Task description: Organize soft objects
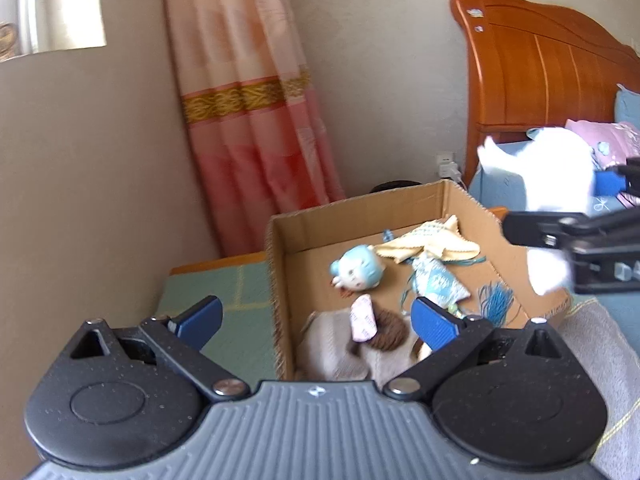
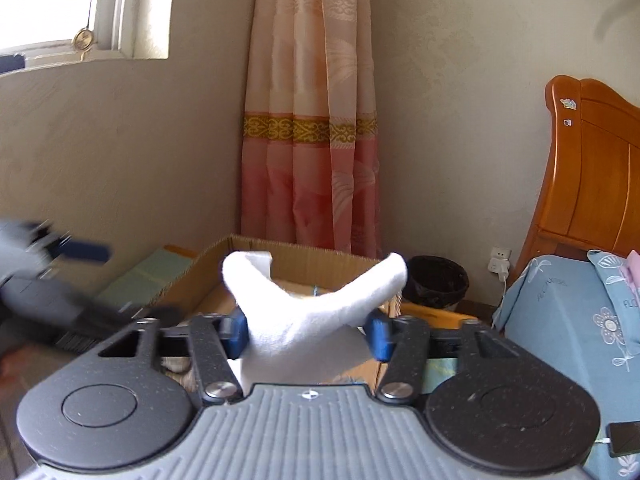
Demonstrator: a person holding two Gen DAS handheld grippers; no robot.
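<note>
An open cardboard box (image 1: 360, 210) holds soft things: a blue plush head (image 1: 358, 268), a yellow cloth (image 1: 430, 246), a blue sachet with tassels (image 1: 438, 284) and a grey and brown knit piece (image 1: 340, 346). My left gripper (image 1: 316, 318) is open and empty, its fingers astride the box's near left wall. My right gripper (image 2: 306, 330) is shut on a white sock (image 2: 316, 304), held above the near edge of the box (image 2: 208, 268). In the left wrist view the sock (image 1: 548, 168) and right gripper (image 1: 568, 236) hang at the right, over the box's right side.
A wooden bed headboard (image 1: 540, 72) and blue bedding (image 2: 568, 312) stand to the right. A pink curtain (image 2: 312, 152) hangs behind the box. A black bin (image 2: 436, 280) and a wall socket (image 2: 500, 258) sit between the box and bed. A green mat (image 1: 236, 300) lies left of the box.
</note>
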